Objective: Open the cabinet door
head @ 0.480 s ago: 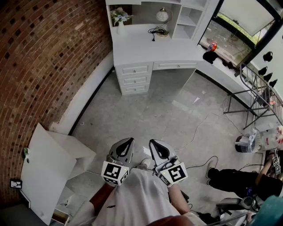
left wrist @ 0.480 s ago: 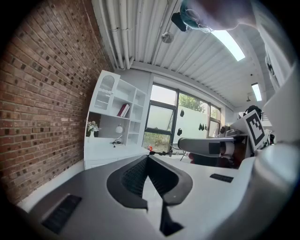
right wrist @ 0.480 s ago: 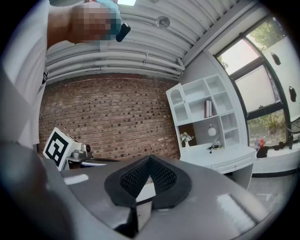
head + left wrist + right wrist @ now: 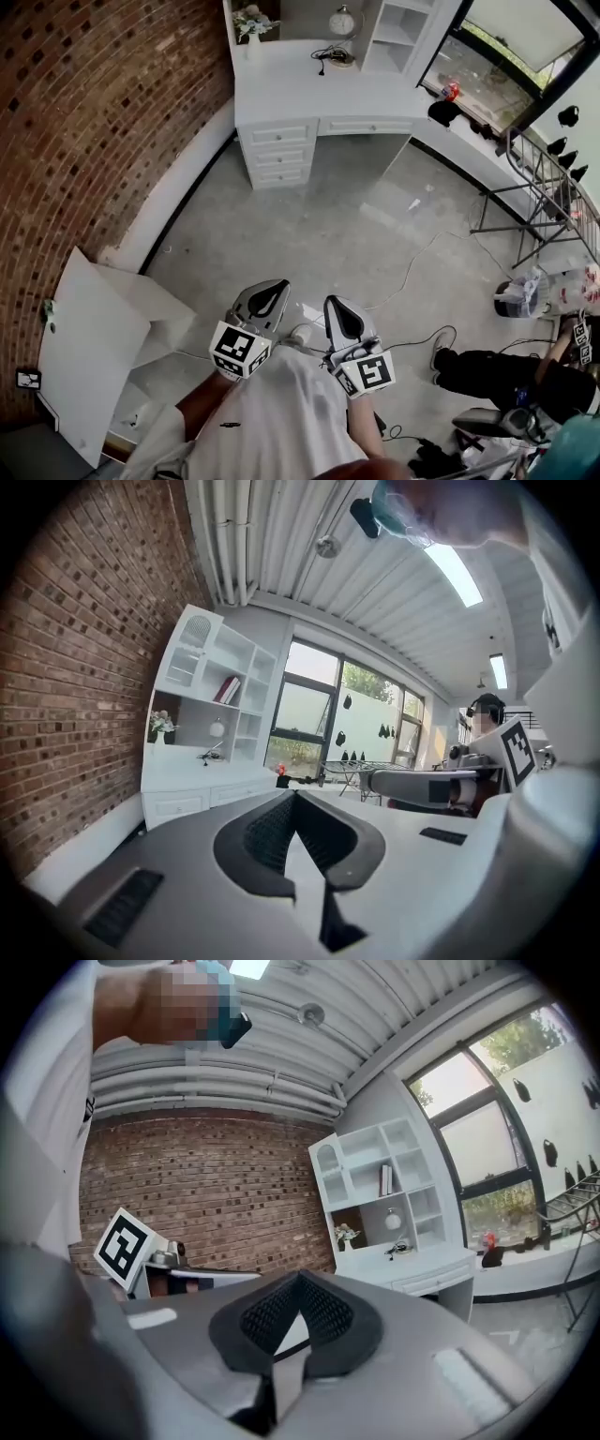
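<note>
The white desk cabinet (image 4: 281, 150) with drawers and a shelf hutch stands far across the floor against the brick wall. It also shows in the left gripper view as the cabinet (image 4: 202, 724) and in the right gripper view as the cabinet (image 4: 394, 1204). A small arched door (image 4: 192, 635) sits at the hutch's top left. My left gripper (image 4: 277, 285) and right gripper (image 4: 331, 302) are held side by side close to the person's body, well short of the cabinet. The left gripper (image 4: 295, 796) is shut with nothing in it. The right gripper (image 4: 300, 1277) is shut with nothing in it.
A brick wall (image 4: 84, 112) runs along the left. A low white box with a board (image 4: 94, 347) stands at the lower left. A seated person (image 4: 506, 375), cables (image 4: 412, 272) and a metal rack (image 4: 544, 197) are at the right. Grey floor (image 4: 319, 234) lies ahead.
The head view has shifted a little, so the desk sits slightly higher in the picture. Both grippers stay shut and side by side.
</note>
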A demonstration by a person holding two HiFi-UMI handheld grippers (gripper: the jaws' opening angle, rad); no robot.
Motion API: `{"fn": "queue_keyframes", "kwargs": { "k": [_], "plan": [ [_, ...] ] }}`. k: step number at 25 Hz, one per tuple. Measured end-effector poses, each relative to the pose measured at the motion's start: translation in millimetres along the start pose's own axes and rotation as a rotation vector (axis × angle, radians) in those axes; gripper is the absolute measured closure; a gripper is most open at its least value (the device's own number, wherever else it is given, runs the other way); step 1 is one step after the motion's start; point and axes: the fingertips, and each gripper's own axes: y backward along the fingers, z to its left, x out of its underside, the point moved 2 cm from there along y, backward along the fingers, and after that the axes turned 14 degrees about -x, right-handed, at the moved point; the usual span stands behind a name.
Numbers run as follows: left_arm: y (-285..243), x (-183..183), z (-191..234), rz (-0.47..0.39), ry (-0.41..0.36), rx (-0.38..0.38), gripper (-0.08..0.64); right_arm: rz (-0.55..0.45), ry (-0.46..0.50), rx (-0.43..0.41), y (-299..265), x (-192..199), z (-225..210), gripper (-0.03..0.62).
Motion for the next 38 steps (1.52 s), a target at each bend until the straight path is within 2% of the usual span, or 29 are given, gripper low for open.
{"fn": "queue_keyframes", "kwargs": {
  "k": [6, 12, 17, 22, 27, 32, 38],
  "plan": [
    [-11.6, 10.5, -36.2, 0.029, -0.021, 0.021, 0.551, -0.060, -0.007, 0.032, 42.1, 3.6, -16.4, 0.580],
    [-14.2, 11.5, -54.7, 0.033, -0.058, -0.017, 0.551, -0.077, 0.010, -0.014, 53.8, -1.3, -32.0, 0.580],
    [-5.6, 16.2, -29.3, 0.039, -0.012, -0.138, 0.551, -0.055, 0.016, -0.111, 28.6, -1.1, -26.0, 0.580],
    [-5.9, 15.6, -0.3, 0.038, 0.045, -0.186, 0.551, -0.012, 0.023, -0.200, -7.4, 1.5, -18.8, 0.580],
    [-25.1, 7.4, 23.7, 0.032, 0.079, -0.160, 0.551, -0.005, 0.035, -0.195, -34.9, -8.1, -26.4, 0.580],
    [-58.1, -9.8, 44.1, 0.013, 0.085, -0.111, 0.551, -0.017, 0.041, -0.144, -64.2, -21.4, -48.9, 0.580],
    [-94.0, -33.7, 94.5, 0.009, 0.100, -0.105, 0.551, -0.024, 0.035, -0.135, -125.2, -35.4, -70.8, 0.580]
  ]
}}
